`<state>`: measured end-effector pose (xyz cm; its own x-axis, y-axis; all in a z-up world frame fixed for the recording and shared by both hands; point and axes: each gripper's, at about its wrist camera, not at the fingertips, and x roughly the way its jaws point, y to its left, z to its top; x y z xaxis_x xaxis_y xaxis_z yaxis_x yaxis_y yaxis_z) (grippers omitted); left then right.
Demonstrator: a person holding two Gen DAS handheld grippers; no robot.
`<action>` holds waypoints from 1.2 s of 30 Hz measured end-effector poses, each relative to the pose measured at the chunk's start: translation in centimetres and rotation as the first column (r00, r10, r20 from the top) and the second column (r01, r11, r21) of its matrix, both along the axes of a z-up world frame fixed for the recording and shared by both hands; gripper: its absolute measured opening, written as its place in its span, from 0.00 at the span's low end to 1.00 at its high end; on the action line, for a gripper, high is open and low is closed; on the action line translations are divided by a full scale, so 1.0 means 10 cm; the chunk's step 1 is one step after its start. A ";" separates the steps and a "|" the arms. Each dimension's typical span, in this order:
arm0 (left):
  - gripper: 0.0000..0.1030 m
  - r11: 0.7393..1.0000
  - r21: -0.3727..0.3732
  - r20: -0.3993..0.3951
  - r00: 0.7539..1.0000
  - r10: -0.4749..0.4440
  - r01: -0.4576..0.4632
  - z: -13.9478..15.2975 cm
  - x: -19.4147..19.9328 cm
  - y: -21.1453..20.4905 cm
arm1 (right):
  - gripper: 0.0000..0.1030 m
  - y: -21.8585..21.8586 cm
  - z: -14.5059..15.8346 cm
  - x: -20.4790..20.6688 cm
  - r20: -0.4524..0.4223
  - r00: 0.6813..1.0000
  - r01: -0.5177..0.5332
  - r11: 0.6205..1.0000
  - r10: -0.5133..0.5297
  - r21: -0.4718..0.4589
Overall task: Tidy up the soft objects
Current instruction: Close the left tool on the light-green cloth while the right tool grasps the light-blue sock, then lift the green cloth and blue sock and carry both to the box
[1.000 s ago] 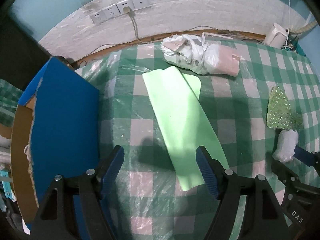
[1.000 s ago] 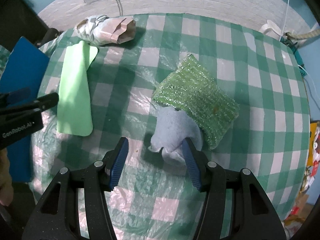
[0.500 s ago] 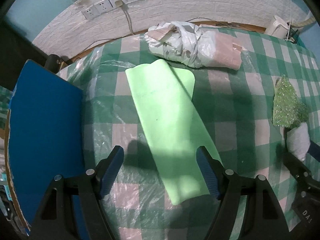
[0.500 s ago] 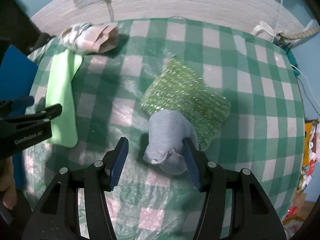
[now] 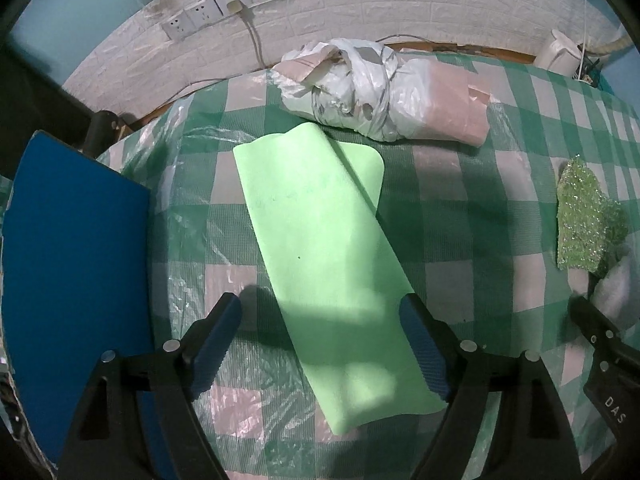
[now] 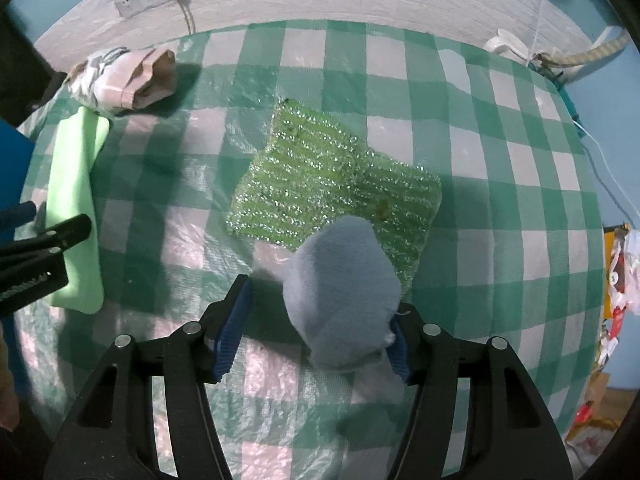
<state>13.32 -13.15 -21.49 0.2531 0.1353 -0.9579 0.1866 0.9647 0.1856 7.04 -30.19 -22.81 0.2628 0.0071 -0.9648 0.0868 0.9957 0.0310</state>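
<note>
Here your left gripper (image 5: 320,344) straddles the near end of the green sheet (image 5: 320,240), which lies flat on the checked cloth (image 5: 460,200) with its long axis running away from you, tilted toward the far left. The sheet's width sits between the jaws: the right pad lies at the sheet's right edge, the left pad stands off on bare cloth. Those jaws have just been opening and stand wide apart, pressing on nothing. The coming pinch, I judge, depends on closing across the sheet's short width, so keep that axis square to the jaws.

Your right gripper (image 6: 316,328) points down over the grey plush (image 6: 344,292), which rests on the cloth with its far side overlapping the sparkly green pad (image 6: 332,184). The plush sits between the jaws, closer to the right one; the left pad is clear of it. These jaws have also just been opening and stand apart, so nothing is clamped. Each hand is nearest its own item; the wrapped bundle (image 5: 384,92) lies beyond the sheet.
</note>
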 end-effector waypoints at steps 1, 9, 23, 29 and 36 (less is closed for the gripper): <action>0.81 1.000 -0.001 0.006 1.000 -0.001 0.001 0.00 0.00 0.00 | 0.60 0.01 0.00 0.00 0.001 1.000 -0.009 1.000 0.009 -0.010; 0.53 0.999 -0.045 0.027 1.000 0.000 0.002 0.01 -0.08 0.02 | 0.29 0.03 0.00 0.00 -0.003 1.000 -0.030 0.999 0.030 -0.025; 0.06 0.995 -0.083 -0.008 0.998 -0.056 0.055 0.10 -0.31 0.01 | 0.24 0.15 0.15 -0.12 -0.003 0.999 -0.054 0.997 0.054 0.063; 0.06 0.994 -0.080 0.019 0.997 -0.074 0.075 0.25 -0.46 0.05 | 0.24 0.34 0.32 -0.22 0.027 0.996 -0.092 0.993 0.090 0.072; 0.06 0.994 -0.052 0.066 0.994 -0.089 0.093 0.41 -0.63 0.11 | 0.24 0.51 0.50 -0.29 0.058 0.990 -0.129 0.989 0.125 0.073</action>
